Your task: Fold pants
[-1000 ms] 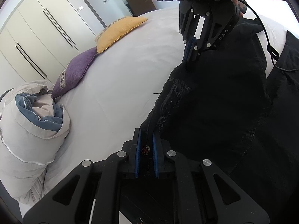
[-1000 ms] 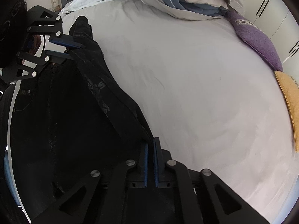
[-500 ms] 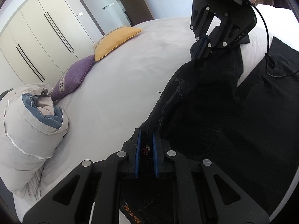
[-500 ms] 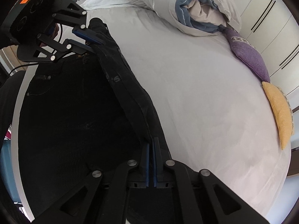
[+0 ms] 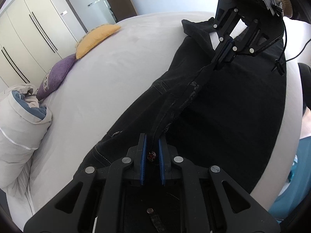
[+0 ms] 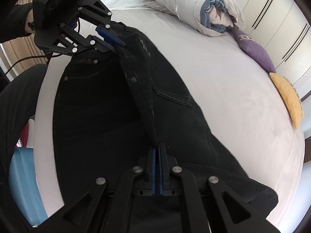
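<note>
**Mia:** Since a moment ago, the two grippers have pulled farther apart, and the pants (image 5: pixel 223 104) have come down flatter on the bed (image 5: pixel 116 73). More of the door side of the room shows now too.

**Ben:** Where are the pants?

**Mia:** Spread out on the bed, black, along the near side. One long fold of cloth is lifted up and stretched in a line between the two grippers.

**Ben:** What is the left gripper (image 5: pixel 152 145) doing?

**Mia:** Its blue fingers (image 5: pixel 143 155) are close together and pinch one end of that fold. From the other camera you see it (image 6: pixel 111 36) up by the waist.

**Ben:** And the right gripper (image 6: pixel 157 151)?

**Mia:** Its fingers are pressed almost flat together, pinching the other end of the fold. In the left view it (image 5: pixel 223 55) is far off, biting the cloth.

**Ben:** What else is there?

**Mia:** A rolled-up blanket (image 6: pixel 204 5), a purple pillow (image 6: pixel 254 51) and a yellow pillow (image 6: pixel 287 97), all well away from the pants.
</note>
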`<state>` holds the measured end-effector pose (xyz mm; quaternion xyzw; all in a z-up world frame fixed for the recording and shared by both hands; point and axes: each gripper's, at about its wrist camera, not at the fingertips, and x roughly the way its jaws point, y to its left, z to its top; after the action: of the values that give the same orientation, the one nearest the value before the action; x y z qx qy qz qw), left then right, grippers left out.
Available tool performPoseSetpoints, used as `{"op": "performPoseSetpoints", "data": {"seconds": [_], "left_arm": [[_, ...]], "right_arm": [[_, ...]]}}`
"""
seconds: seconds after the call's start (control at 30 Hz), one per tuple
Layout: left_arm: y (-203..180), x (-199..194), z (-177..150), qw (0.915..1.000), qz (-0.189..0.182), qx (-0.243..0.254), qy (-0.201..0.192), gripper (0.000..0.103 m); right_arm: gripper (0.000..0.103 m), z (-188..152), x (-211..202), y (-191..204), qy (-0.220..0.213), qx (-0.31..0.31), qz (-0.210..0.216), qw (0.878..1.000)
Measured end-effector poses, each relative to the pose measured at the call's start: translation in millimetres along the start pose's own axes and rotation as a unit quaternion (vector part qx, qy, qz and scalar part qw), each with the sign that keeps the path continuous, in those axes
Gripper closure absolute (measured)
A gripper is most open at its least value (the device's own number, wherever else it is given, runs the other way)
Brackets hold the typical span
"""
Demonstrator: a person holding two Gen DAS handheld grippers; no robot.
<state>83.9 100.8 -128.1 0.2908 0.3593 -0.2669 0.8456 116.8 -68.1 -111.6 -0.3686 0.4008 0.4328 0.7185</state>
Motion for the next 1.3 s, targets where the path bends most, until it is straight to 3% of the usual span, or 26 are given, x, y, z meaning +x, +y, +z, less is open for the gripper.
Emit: {"op": "performPoseSetpoints", "data": {"seconds": [0.27,0.5,0.63,0.93,1.3], "left_arm": [[-52.6,-16.4,-49.3,0.9990,-0.023,0.018,0.033,0.093],[-119.7,-32.7,-81.8,0.9942,-0.037,0.084,0.055,0.093],[-138.6,-40.5,-93.7,0.9930,-0.034,0.094,0.062,0.093],[-141.9,-64.4,-122.3,0.9928,-0.019,0.087,0.080,0.093],[-145.6,-80.5,-141.1,0.9951,-0.014,0.068,0.070,0.093]], "right_arm": [[0.100,-10.1,3.7,59.7,0.014,-0.005,-0.008,1.000],[0.100,-26.8,19.3,102.5,0.045,-0.020,-0.016,0.999],[0.100,-25.3,15.5,118.2,0.043,-0.021,-0.028,0.998],[0.100,-14.1,25.7,165.5,0.037,-0.054,-0.034,0.997],[0.100,-9.9,31.1,169.4,0.044,-0.049,-0.040,0.997]]}}
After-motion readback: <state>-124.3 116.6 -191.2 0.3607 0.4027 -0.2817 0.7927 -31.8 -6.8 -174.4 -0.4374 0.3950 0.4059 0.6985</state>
